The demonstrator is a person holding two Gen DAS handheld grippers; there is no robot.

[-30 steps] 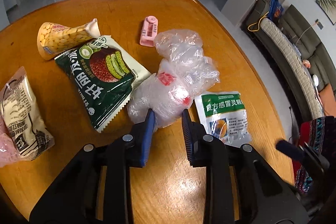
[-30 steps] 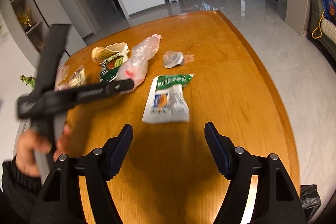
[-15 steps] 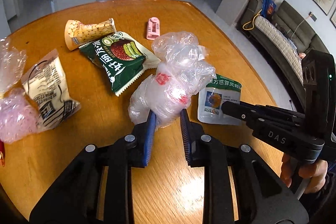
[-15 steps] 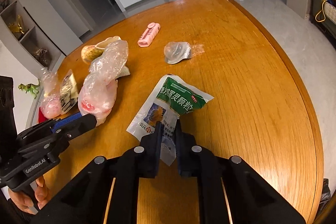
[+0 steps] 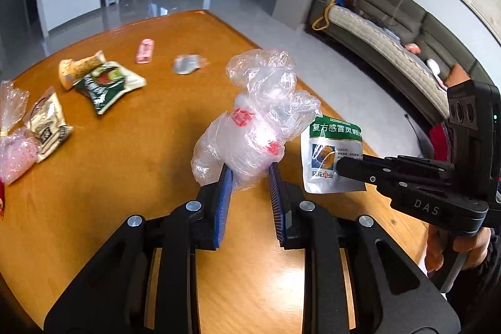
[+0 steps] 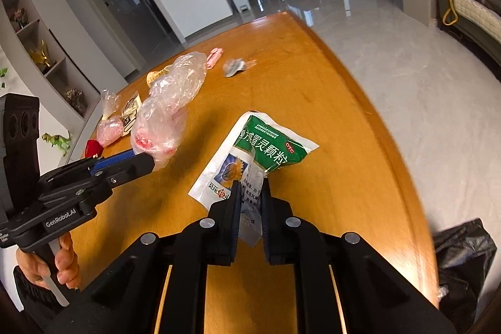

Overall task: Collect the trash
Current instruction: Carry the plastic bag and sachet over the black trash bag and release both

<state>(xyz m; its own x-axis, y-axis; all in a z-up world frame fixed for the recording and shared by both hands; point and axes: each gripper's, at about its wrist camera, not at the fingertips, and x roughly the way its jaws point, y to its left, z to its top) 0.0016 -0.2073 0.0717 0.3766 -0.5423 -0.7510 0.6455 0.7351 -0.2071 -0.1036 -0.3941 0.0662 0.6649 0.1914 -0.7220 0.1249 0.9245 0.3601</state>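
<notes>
I take the wooden table (image 5: 103,202) as my landmark: both pieces I'm carrying hang above its near end, clear of the top. Off its right edge, down on the floor, a black bin bag (image 6: 463,249) sits crumpled, and I judge that is where this load belongs.

My left gripper (image 5: 250,174) is clamped on the crumpled clear plastic bag (image 5: 256,121), which bulges up out of the jaws. My right gripper (image 6: 250,188) is pinched tight on the green-and-white medicine sachet (image 6: 260,152), held by its lower edge.

So the step in hand is the carry, with both pickups made. Next I need to swing both loads past the table's right edge, over the bag's mouth, then let go.

Farther up the table more trash waits: the green snack packet (image 5: 106,85), a beige packet (image 5: 47,122), a pink wrapper (image 5: 144,51).
</notes>
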